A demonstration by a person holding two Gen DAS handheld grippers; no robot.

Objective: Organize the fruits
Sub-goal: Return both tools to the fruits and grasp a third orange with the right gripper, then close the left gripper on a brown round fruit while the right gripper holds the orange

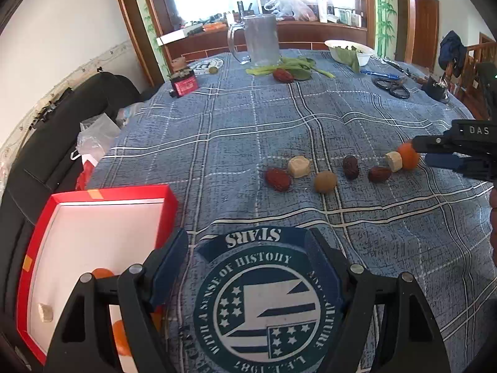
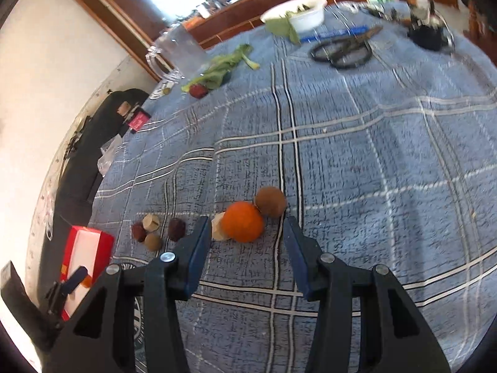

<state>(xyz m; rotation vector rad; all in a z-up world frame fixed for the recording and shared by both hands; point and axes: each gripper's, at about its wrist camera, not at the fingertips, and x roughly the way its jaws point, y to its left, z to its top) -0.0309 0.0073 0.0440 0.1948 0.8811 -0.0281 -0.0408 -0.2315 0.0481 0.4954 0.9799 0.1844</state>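
A row of fruits lies on the blue plaid tablecloth: a red date (image 1: pixel 278 179), a beige cube (image 1: pixel 298 166), a brown round fruit (image 1: pixel 325 181), a dark date (image 1: pixel 350 166), another red date (image 1: pixel 379 174), a second beige cube (image 1: pixel 394 161) and an orange (image 1: pixel 408 155). My right gripper (image 2: pixel 247 236) is open, its fingertips on either side of the orange (image 2: pixel 243 222) without pressing it; a brown round fruit (image 2: pixel 271 201) sits just behind. My left gripper (image 1: pixel 247 267) stands open and empty over the printed emblem, beside the red box (image 1: pixel 93 194), which holds orange fruits (image 1: pixel 102 272) and a beige cube (image 1: pixel 46 312).
At the far side stand a glass mug (image 1: pixel 261 40), leafy greens (image 1: pixel 292 66) with a lone red date (image 1: pixel 282 75), a white bowl (image 1: pixel 348 49), a blue pen (image 1: pixel 380 74) and scissors (image 1: pixel 391 88). A small red-and-black box (image 1: pixel 183 84) sits near the table's left edge, over a black couch (image 1: pixel 62 130).
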